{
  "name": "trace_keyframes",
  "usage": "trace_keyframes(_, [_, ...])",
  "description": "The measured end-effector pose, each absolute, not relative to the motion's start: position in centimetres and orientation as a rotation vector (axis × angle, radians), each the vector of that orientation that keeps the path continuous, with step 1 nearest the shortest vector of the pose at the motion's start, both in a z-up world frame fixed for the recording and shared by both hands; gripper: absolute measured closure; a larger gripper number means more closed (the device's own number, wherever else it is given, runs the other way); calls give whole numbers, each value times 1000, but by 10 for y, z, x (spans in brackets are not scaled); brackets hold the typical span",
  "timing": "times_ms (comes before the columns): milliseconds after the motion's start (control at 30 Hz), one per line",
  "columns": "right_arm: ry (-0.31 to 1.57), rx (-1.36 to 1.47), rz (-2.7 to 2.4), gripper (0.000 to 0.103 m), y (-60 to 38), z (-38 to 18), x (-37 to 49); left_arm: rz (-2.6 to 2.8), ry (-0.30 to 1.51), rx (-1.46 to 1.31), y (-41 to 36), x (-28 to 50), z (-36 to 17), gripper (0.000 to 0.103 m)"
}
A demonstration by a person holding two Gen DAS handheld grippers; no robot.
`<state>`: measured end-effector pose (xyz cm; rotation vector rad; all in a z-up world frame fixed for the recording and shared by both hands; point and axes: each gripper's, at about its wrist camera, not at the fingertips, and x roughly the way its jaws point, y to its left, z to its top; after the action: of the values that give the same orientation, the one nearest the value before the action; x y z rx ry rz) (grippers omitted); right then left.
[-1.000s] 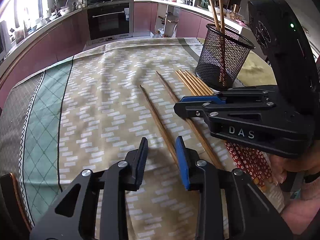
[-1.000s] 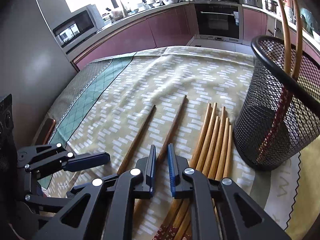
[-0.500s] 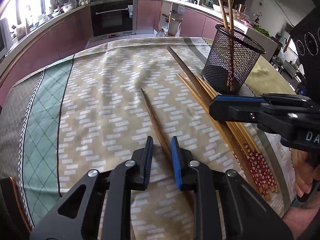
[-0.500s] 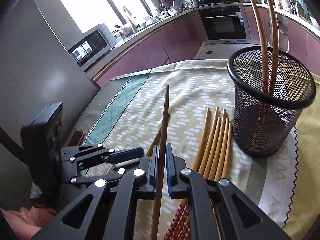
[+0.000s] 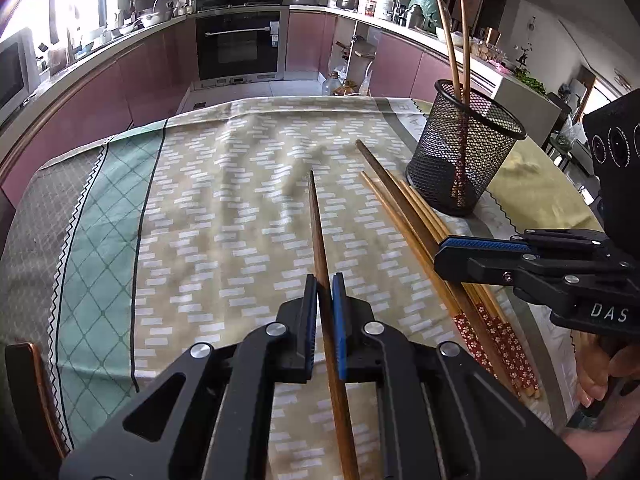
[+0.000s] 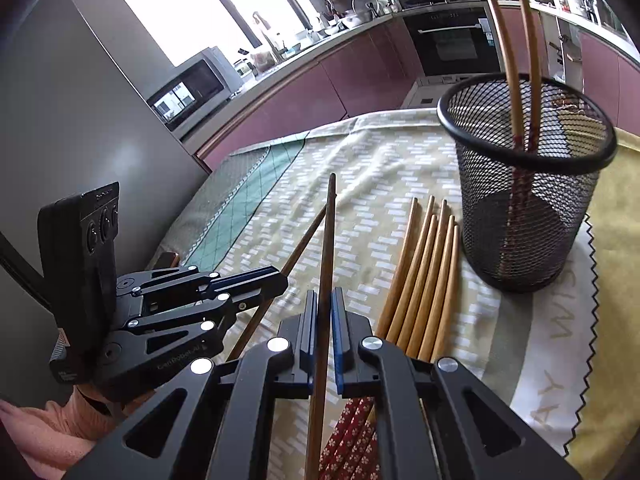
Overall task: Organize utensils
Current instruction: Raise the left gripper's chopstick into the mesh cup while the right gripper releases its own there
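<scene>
2 dark chopsticks [image 5: 320,248] [image 6: 326,248], gripper-clamped

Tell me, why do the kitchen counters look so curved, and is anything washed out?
Left wrist view: the fisheye lens bends the counter, dark corners frame the picture, and the window glares white. Right wrist view: the window is blown out too, while the mesh cup stays sharp.

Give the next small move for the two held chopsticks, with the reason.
Probably carry the right gripper up over the mesh cup first: both grippers are shut on dark chopsticks, and two light ones already stand in it.
</scene>
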<state>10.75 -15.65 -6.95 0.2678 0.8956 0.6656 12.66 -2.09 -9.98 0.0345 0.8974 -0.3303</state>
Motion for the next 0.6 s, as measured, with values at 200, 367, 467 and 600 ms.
trace_keyframes(200, [831,260,685,97,-171,-54,92,-376,853,3,-18,114,-79,95])
trace_keyframes(367, [767,263,693,97,-187,-37,80,-416,807,-14,-20,104,-57,95])
trace_keyframes(467, [729,272,686,97,-198,-27,73,-445,786,-24,-20,99,-45,95])
trace_keyframes(600, [681,287,674,97,-209,-14,71,-488,758,-54,-21,94,-29,95])
